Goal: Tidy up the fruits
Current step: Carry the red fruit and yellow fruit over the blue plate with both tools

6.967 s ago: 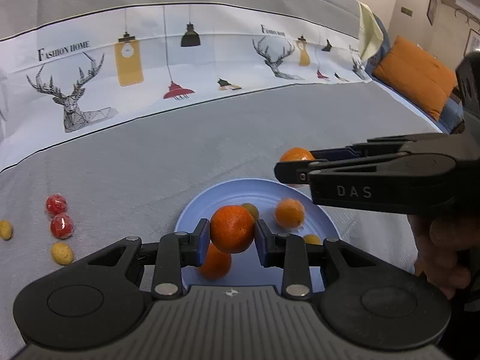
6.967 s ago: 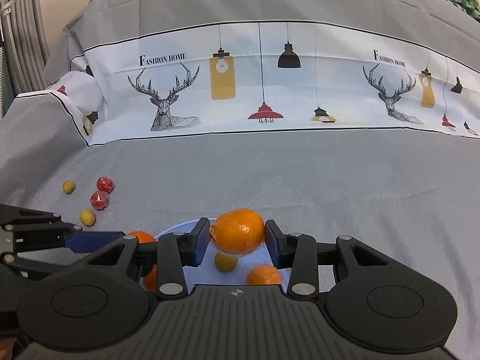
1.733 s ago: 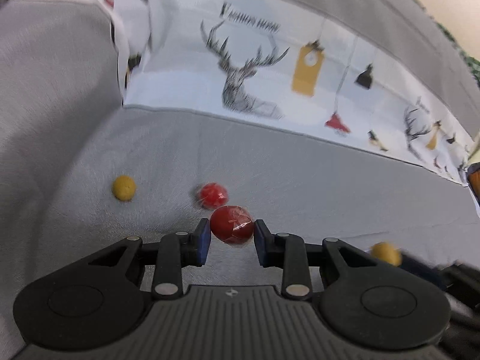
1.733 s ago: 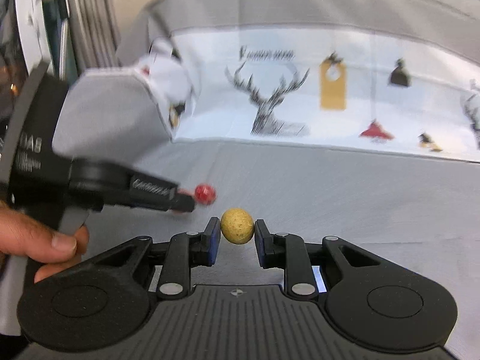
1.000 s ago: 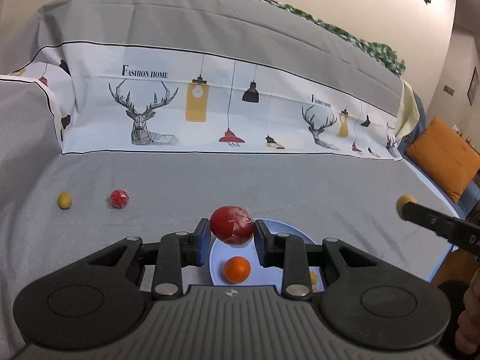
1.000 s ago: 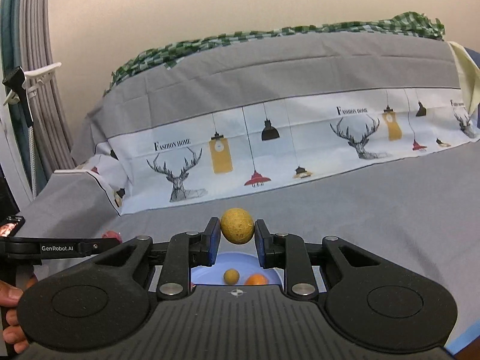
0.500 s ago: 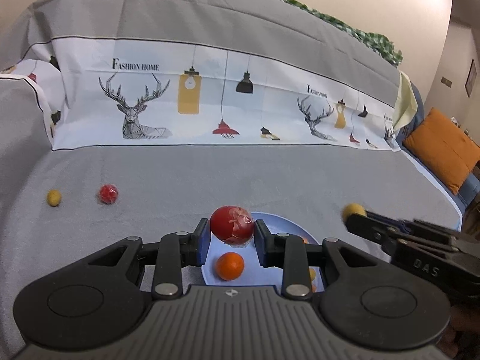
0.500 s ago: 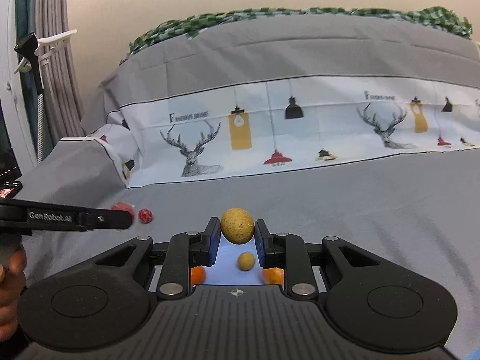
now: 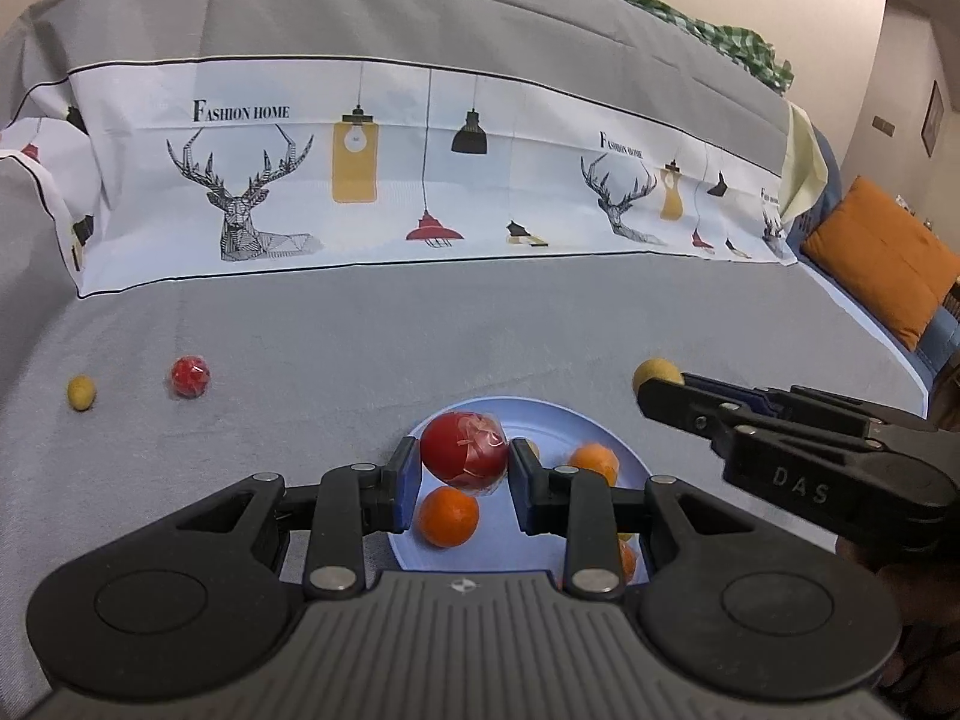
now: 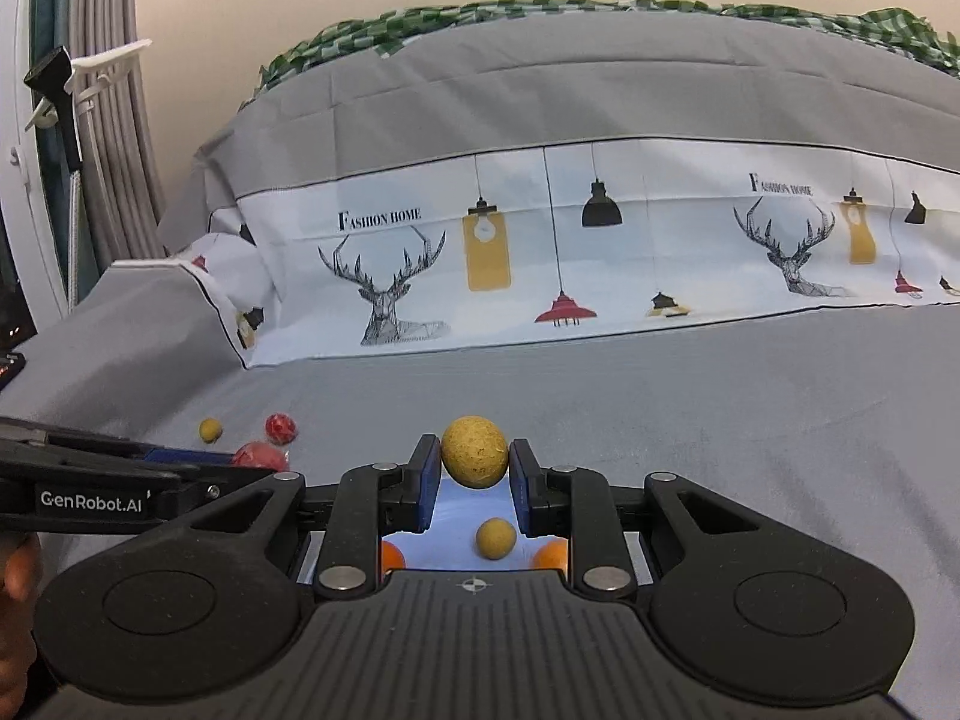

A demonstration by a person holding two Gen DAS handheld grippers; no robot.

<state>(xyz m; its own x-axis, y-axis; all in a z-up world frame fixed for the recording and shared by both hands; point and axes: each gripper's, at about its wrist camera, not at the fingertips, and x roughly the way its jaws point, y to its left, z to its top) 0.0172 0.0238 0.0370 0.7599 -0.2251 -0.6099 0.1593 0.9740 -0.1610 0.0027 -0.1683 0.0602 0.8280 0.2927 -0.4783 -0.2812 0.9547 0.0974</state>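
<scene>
The left gripper [image 9: 463, 474] holds a red fruit [image 9: 463, 449] over the blue plate [image 9: 558, 414]. The right gripper [image 10: 474, 486] holds a yellow fruit [image 10: 474, 451]. A gray cloth [image 9: 480, 324] covers the sofa, with an orange cushion [image 9: 888, 258] far right.

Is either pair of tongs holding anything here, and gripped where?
Left tongs: a round red wrapped fruit, pinched across its sides. Right tongs: a small round dull-yellow fruit, also pinched across its sides.

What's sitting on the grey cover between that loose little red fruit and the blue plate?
Nothing: in the left wrist view only bare grey sofa cover separates the small red fruit from the round blue plate.
</scene>
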